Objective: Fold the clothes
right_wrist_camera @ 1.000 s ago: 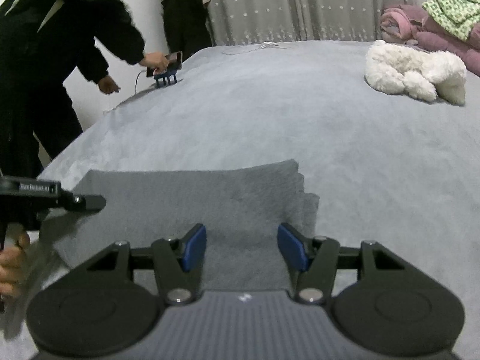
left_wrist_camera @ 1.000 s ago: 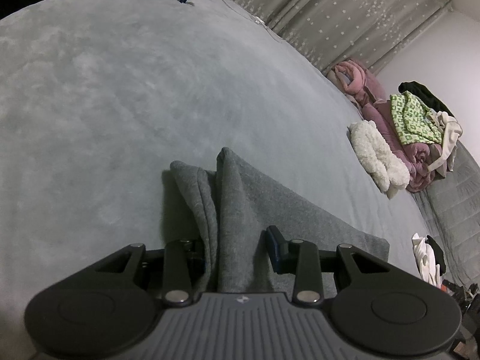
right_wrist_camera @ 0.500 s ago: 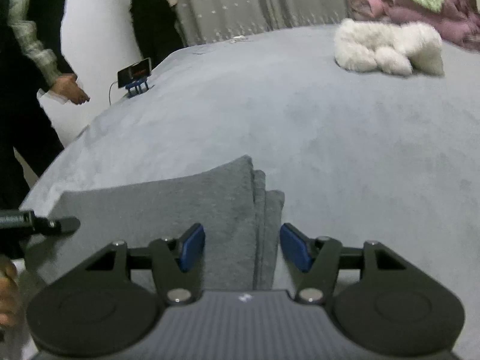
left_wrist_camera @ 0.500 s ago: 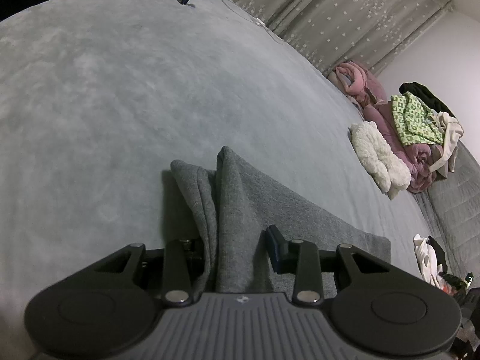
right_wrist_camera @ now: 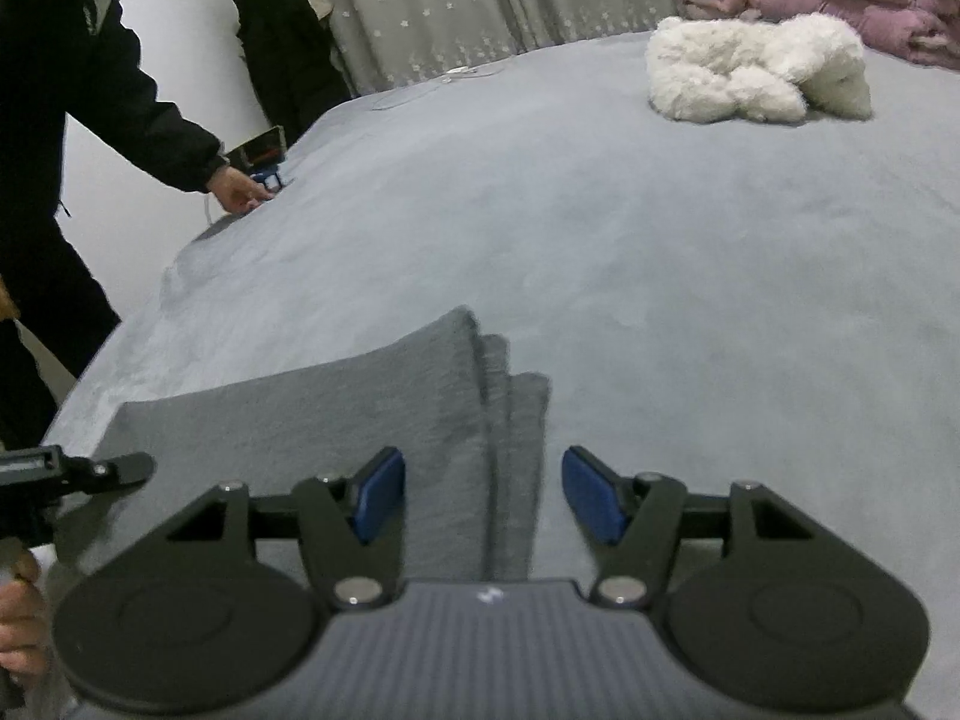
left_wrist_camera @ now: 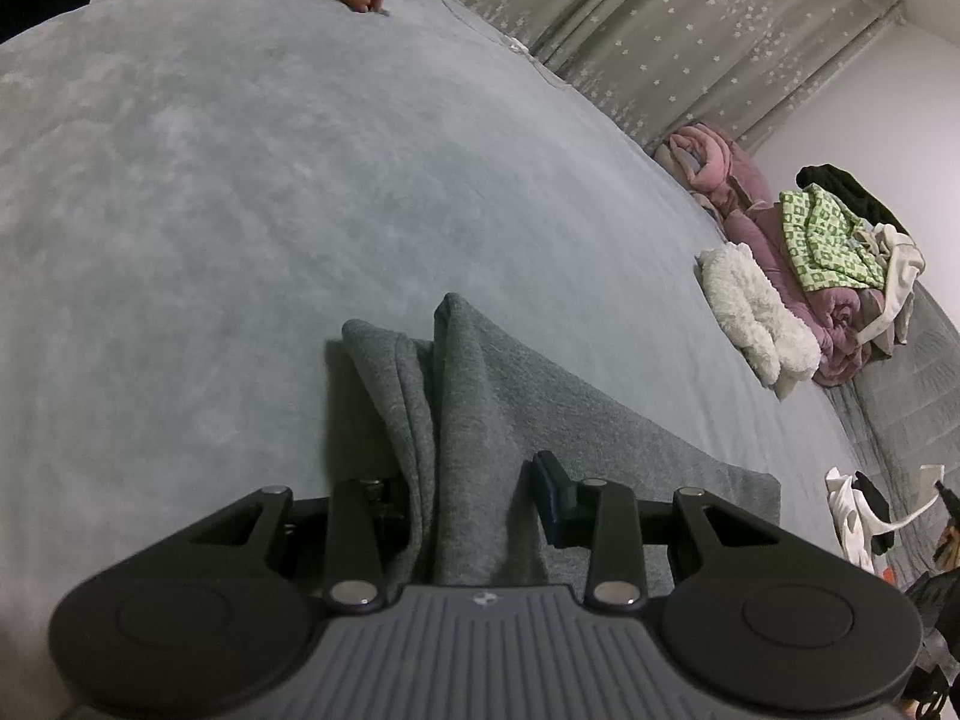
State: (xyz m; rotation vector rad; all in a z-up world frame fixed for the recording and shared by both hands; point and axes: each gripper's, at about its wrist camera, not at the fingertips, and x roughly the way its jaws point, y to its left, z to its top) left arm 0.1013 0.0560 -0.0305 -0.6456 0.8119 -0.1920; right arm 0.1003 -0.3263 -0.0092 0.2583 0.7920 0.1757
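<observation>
While the folded grey garment (right_wrist_camera: 336, 420) lies flat near the bed's (right_wrist_camera: 690, 252) front edge, the left gripper (left_wrist_camera: 474, 498) is spread around its raised corner fold, fabric between the fingers but not visibly pinched. The right gripper (right_wrist_camera: 483, 495) is open over the stacked edge layers. White fleece (right_wrist_camera: 756, 69) sits well apart.

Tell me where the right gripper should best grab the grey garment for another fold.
Probably the stacked layered edge of the grey garment, coming in low from the near side. The right gripper is open and already straddles those layers, so closing there should catch all of them.
</observation>
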